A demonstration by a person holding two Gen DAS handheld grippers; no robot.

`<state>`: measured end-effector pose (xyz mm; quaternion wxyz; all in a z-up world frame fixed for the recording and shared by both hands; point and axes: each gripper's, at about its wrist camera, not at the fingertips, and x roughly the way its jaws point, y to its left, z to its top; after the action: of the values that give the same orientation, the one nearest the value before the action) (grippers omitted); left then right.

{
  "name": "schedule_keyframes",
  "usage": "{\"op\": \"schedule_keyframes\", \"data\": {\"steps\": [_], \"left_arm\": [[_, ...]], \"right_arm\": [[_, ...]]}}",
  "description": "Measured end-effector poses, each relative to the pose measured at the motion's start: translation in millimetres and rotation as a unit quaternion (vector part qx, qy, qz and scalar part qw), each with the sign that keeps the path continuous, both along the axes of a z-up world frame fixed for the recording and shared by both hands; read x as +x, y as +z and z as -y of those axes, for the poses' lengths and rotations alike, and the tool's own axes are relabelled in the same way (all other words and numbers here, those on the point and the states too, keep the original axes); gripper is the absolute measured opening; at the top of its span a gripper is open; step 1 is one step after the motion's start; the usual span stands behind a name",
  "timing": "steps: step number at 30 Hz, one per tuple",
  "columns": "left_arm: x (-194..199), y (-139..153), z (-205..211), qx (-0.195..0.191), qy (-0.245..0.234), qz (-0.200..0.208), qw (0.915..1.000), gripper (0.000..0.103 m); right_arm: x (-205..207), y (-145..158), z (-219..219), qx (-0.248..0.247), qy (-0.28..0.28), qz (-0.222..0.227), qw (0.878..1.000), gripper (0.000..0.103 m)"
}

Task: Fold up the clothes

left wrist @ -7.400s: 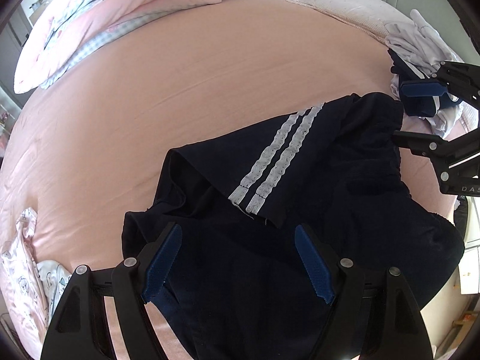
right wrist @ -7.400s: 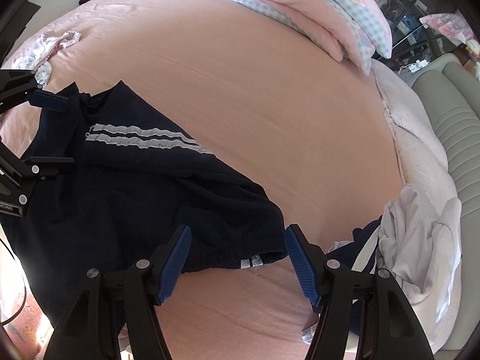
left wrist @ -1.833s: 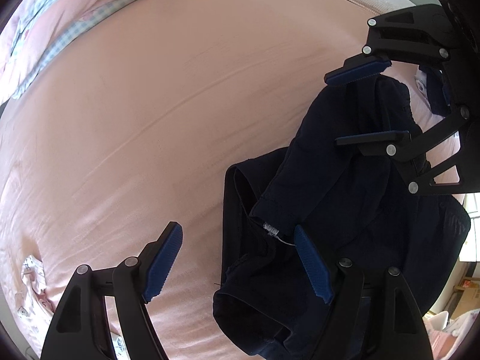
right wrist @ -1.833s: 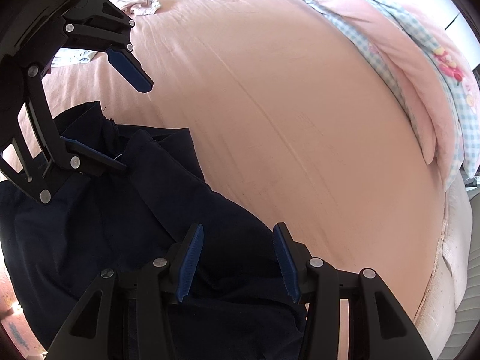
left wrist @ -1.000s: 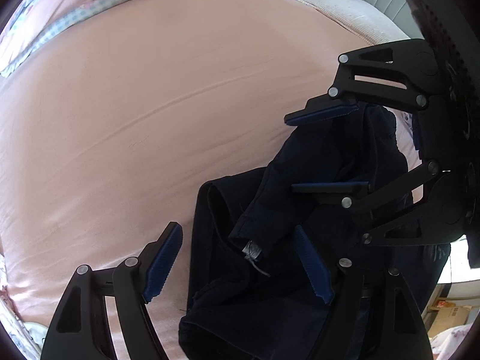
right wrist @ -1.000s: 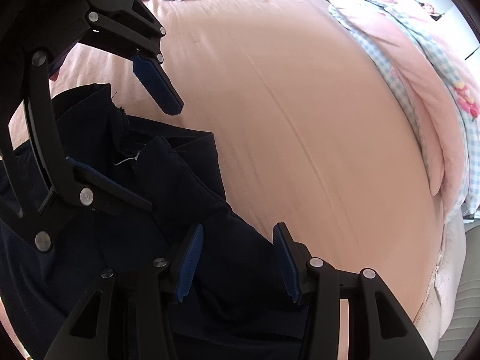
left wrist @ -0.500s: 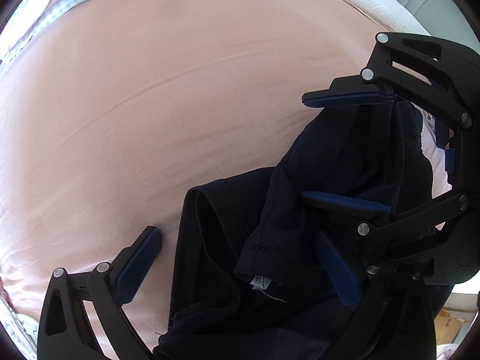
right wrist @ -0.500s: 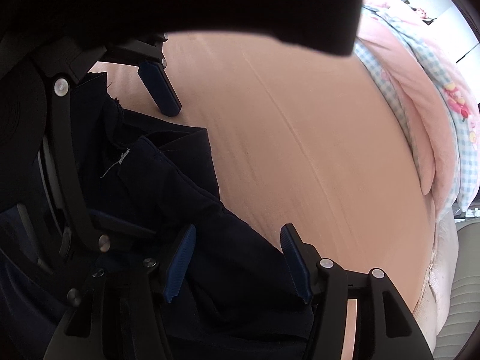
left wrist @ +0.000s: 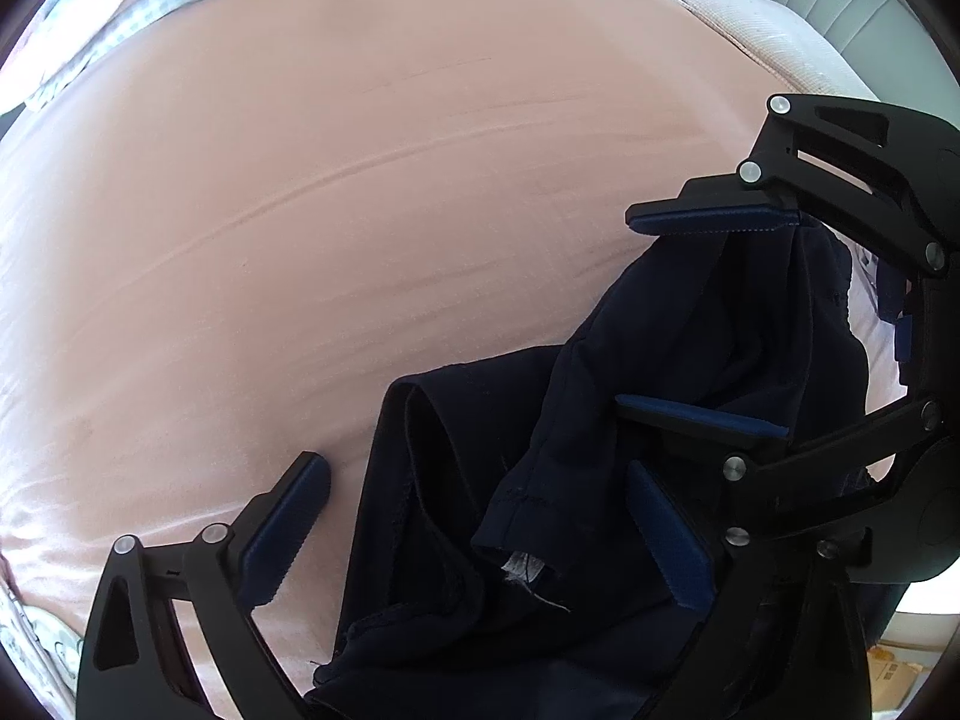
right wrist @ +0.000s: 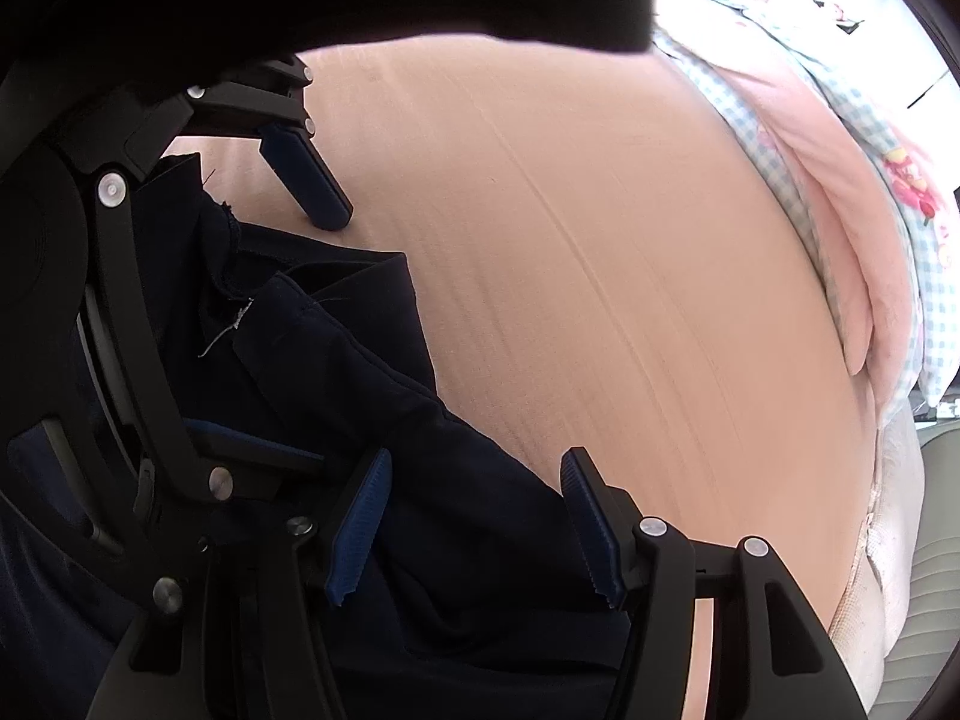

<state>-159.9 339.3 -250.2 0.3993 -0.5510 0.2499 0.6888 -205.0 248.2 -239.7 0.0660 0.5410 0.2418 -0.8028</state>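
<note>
Both jaws stand wide over a bunched navy garment (left wrist: 690, 360) on the pink bed (left wrist: 360, 180): left gripper (left wrist: 480, 522) beside right gripper (right wrist: 474, 522). Mid-fold, seemingly; the next grasp needs a clean edge.

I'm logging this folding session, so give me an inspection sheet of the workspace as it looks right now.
Surface: smooth pink bedsheet, lightly creased.
Job's things: dark navy garment, bunched in loose folds on the sheet's near side, a small white label showing at one hem.
Clutter: pale patterned cloth at the left view's edge; white fabric behind the right tongs.
Grippers: left tongs open, straddling the garment's folded edge; right tongs open over the navy cloth, not clamped.
Cables: nothing seen.
Surroundings: pink and blue-checked quilt bundled at the bed's far side; grey-green padded headboard.
</note>
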Motion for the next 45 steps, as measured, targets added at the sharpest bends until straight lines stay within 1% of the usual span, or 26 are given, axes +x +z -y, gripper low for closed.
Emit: {"op": "schedule_keyframes", "data": {"steps": [1,2,3,5,7,8,9,10,11,13,17,19,22,23,25,26,27,29,32,33,36,40,41,42,44,45], "left_arm": [[-0.9,1.6,1.8,0.004,0.005,-0.002,1.0000,0.085],[-2.5,3.8,4.5,0.010,0.012,-0.005,0.9999,0.074],[-3.7,5.1,6.6,0.016,0.015,-0.004,0.9998,0.071],[-4.9,6.3,9.3,0.024,0.016,0.003,0.9996,0.061],[-6.1,7.5,12.0,0.032,0.016,0.011,0.9993,0.055],[-6.7,8.1,13.4,0.036,0.017,0.014,0.9991,0.051],[-7.4,8.7,14.7,0.040,0.017,0.018,0.9989,0.048],[-8.0,9.3,16.1,0.045,0.017,0.021,0.9986,0.042],[-8.6,9.9,17.5,0.049,0.017,0.025,0.9983,0.033],[-6.1,10.4,17.8,0.056,0.014,0.026,0.9980,0.021],[-4.9,8.4,16.0,0.060,0.012,0.025,0.9978,0.018],[-7.0,8.6,17.0,0.067,0.019,0.032,0.9970,0.017],[-8.2,9.9,17.2,0.069,0.021,0.034,0.9968,0.016],[-8.3,10.5,17.1,0.069,0.020,0.033,0.9969,0.016],[-8.4,12.6,17.2,0.070,0.020,0.030,0.9969,0.016],[-8.5,13.7,17.1,0.072,0.019,0.028,0.9968,0.016],[-8.7,14.5,16.8,0.073,0.019,0.027,0.9968,0.016],[-8.8,16.1,16.0,0.077,0.020,0.025,0.9965,0.016],[-9.7,18.3,15.6,0.082,0.022,0.025,0.9961,0.015],[-10.6,19.4,15.8,0.084,0.024,0.026,0.9958,0.015],[-13.9,23.5,17.0,0.096,0.031,0.033,0.9944,0.015],[-19.2,27.9,18.9,0.106,0.039,0.039,0.9929,0.015],[-19.8,28.8,19.1,0.106,0.038,0.040,0.9928,0.015],[-20.0,29.8,19.2,0.107,0.035,0.039,0.9929,0.015],[-19.3,31.1,18.7,0.104,0.030,0.034,0.9936,0.015],[-18.8,31.4,18.3,0.102,0.027,0.032,0.9939,0.015]], "right_arm": [[-2.4,0.7,-2.8,-0.007,-0.008,0.002,1.000,0.058],[-4.5,1.4,-5.5,-0.015,-0.016,0.004,1.000,0.058],[-6.5,2.1,-8.1,-0.022,-0.025,0.004,0.999,0.058],[-9.4,4.0,-10.7,-0.029,-0.036,0.000,0.999,0.057],[-12.1,4.9,-10.4,-0.040,-0.038,0.005,0.998,0.045],[-13.0,5.3,-9.3,-0.046,-0.035,0.010,0.998,0.035],[-13.1,5.3,-6.6,-0.043,-0.030,0.012,0.999,0.028],[-13.4,5.2,-3.1,-0.035,-0.023,0.012,0.999,0.024],[-13.6,5.0,0.4,-0.028,-0.015,0.012,0.999,0.021],[-14.1,4.9,7.0,-0.015,-0.001,0.013,1.000,0.021],[-14.0,13.3,5.8,-0.023,0.010,0.005,1.000,0.022],[-15.1,16.2,2.1,-0.026,0.010,0.008,1.000,0.022],[-15.2,20.9,-6.3,-0.040,0.006,0.009,0.999,0.026],[-15.5,22.6,-9.8,-0.048,0.003,0.007,0.999,0.028],[-16.5,24.3,-17.8,-0.070,-0.007,0.012,0.997,0.037],[-16.9,25.1,-21.2,-0.084,-0.010,0.015,0.996,0.046],[-17.0,26.1,-23.9,-0.096,-0.011,0.018,0.995,0.051],[-17.8,28.9,-26.5,-0.105,-0.011,0.013,0.994,0.054],[-20.6,24.4,-28.2,-0.070,-0.006,0.005,0.998,0.055],[-22.7,20.5,-29.6,-0.063,-0.007,0.011,0.998,0.055],[-28.8,12.9,-32.5,-0.050,-0.013,0.009,0.999,0.055],[-33.5,11.6,-36.6,-0.050,-0.021,0.001,0.998,0.055],[-34.4,12.1,-37.3,-0.052,-0.022,0.000,0.998,0.051],[-35.4,12.5,-37.9,-0.053,-0.023,0.000,0.998,0.039],[-36.4,11.7,-38.1,-0.039,-0.020,0.004,0.999,0.025],[-36.3,11.5,-39.4,-0.036,-0.019,0.005,0.999,0.022]]}}
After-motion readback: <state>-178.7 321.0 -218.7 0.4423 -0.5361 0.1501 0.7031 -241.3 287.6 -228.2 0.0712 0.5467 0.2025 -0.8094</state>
